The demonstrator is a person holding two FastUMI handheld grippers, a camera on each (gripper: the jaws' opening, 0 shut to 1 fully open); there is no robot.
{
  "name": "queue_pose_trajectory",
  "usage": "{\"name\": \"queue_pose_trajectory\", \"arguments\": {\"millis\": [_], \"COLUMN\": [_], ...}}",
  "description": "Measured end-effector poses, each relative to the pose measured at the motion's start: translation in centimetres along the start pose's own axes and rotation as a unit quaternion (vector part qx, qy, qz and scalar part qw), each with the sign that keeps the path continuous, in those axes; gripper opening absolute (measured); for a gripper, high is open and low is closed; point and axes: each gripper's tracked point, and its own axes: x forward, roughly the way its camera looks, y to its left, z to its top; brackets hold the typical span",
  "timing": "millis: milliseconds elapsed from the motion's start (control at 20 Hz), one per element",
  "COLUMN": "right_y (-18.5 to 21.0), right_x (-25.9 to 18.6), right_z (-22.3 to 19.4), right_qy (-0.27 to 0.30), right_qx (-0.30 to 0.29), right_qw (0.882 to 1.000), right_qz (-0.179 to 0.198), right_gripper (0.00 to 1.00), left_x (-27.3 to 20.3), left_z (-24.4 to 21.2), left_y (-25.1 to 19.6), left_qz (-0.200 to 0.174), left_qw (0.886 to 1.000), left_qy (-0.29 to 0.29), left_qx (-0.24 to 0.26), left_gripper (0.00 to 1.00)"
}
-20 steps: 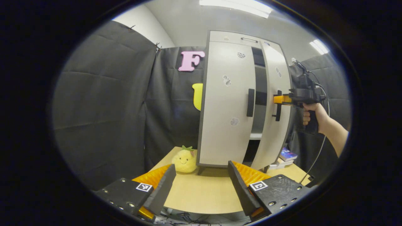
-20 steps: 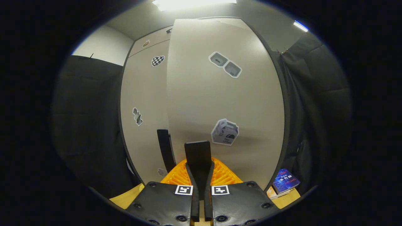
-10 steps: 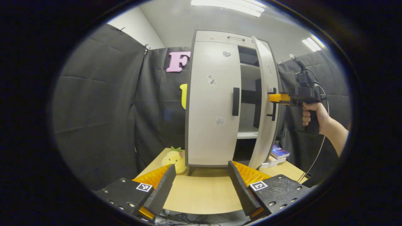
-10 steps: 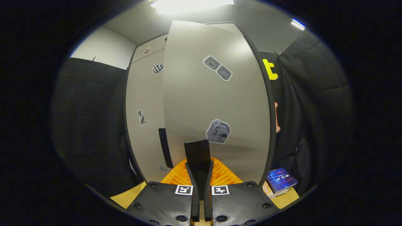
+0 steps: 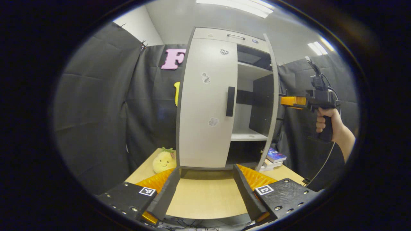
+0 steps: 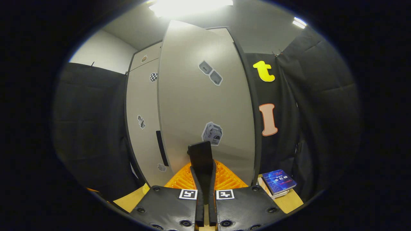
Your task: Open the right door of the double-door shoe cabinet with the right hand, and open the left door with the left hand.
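Note:
The pale grey shoe cabinet [image 5: 205, 106] stands on a wooden table. Its left door [image 5: 207, 128] is closed, with a black vertical handle [image 5: 230, 101]. The right door [image 5: 274, 109] is swung wide open and appears edge-on, baring shelves [image 5: 249, 136] inside. In the right gripper view that right door [image 6: 205, 102] faces me, and my right gripper [image 6: 204, 175] is shut on its black handle [image 6: 199, 154]. From the left gripper view, the right gripper [image 5: 282, 100] sits at the door's edge, held by a hand [image 5: 324, 120]. My left gripper [image 5: 205, 189] hangs open over the table, well short of the cabinet.
A yellow pineapple plush [image 5: 163, 160] sits left of the cabinet's foot. Stacked books [image 5: 274, 156] lie to its right, with a blue book [image 6: 278, 182] on top. The table [image 5: 202, 199] spreads before the cabinet. A cable [image 5: 324, 163] trails from the right gripper.
The right door has swung from a narrow gap to wide open, pulled by the right gripper, which moved outward. The left gripper stays open, its view drifting slightly rightward.

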Motion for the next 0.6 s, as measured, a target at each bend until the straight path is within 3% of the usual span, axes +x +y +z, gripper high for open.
{"name": "queue_pose_trajectory", "arguments": {"millis": [600], "right_y": [-5.1], "right_x": [-3.0], "right_z": [0.3], "right_qy": [0.013], "right_qx": [0.035], "right_qw": [0.999], "right_qz": [-0.017], "right_gripper": [0.04], "left_x": [2.5], "left_z": [-0.1], "left_y": [-2.4], "left_qz": [-0.034], "left_qw": [0.999], "left_qy": [0.005], "left_qx": [-0.002], "left_gripper": [0.96]}}
